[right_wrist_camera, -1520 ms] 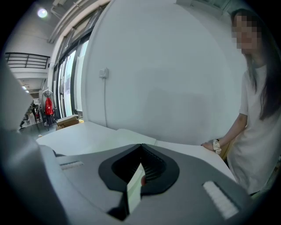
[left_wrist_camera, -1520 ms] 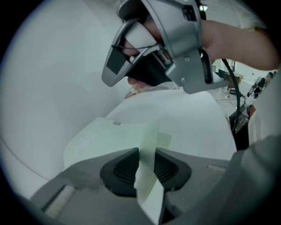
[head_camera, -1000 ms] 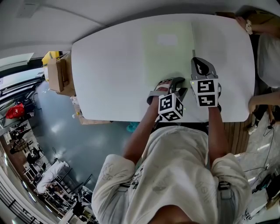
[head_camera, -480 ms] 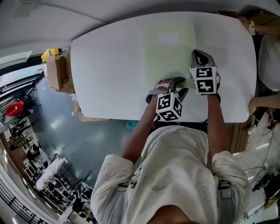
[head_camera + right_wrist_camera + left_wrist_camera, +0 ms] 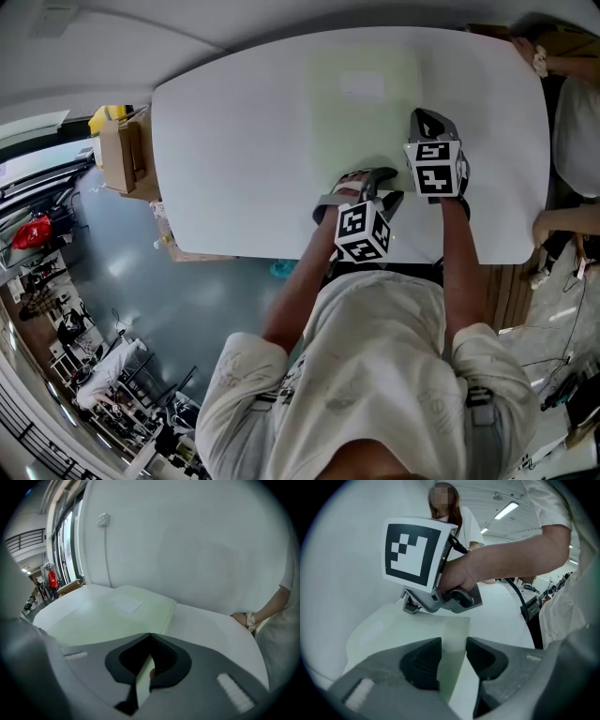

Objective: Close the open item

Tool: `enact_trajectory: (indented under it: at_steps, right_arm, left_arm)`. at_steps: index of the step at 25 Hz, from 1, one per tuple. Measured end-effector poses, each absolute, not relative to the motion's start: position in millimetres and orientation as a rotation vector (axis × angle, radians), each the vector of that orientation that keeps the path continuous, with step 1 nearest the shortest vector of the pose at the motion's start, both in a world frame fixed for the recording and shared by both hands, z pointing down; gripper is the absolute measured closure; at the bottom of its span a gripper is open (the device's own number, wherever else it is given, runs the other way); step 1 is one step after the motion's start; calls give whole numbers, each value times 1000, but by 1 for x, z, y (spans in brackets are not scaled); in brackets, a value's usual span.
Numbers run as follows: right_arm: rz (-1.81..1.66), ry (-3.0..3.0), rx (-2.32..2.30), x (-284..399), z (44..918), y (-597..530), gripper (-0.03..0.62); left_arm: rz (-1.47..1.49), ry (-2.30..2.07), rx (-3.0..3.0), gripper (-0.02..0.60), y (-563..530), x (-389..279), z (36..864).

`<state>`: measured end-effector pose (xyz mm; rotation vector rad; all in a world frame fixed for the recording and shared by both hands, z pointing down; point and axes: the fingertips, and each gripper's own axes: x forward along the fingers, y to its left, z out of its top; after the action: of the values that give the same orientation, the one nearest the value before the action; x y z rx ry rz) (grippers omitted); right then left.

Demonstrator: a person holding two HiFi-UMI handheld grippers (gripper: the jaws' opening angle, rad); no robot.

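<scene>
A pale green folder (image 5: 361,112) lies flat on the white tabletop (image 5: 234,141), in front of the person and right of centre. Its long axis runs from the near edge towards the far edge. A paler rectangular label (image 5: 361,84) sits at its far end. In the right gripper view the folder (image 5: 117,616) shows a thicker edge along its right side.

The left gripper (image 5: 375,183) is at the folder's near edge, angled to the right. Its fingers stand a narrow gap apart, with the folder's (image 5: 408,630) near right edge in the gap and neither pad visibly pressing it.

The right gripper (image 5: 427,122) points away from the person, along the folder's right side. Its fingers (image 5: 161,660) are pinched together on a thin pale strip of the folder's edge.
</scene>
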<state>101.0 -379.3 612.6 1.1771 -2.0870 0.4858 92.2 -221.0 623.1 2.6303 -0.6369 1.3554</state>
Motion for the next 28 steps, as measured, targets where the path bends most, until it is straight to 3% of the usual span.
enact_trajectory:
  at_steps: [28]
  right_arm:
    - [387, -2011, 1237, 103, 609, -376, 592]
  left_arm:
    - [1042, -1041, 2622, 408, -225, 50, 561]
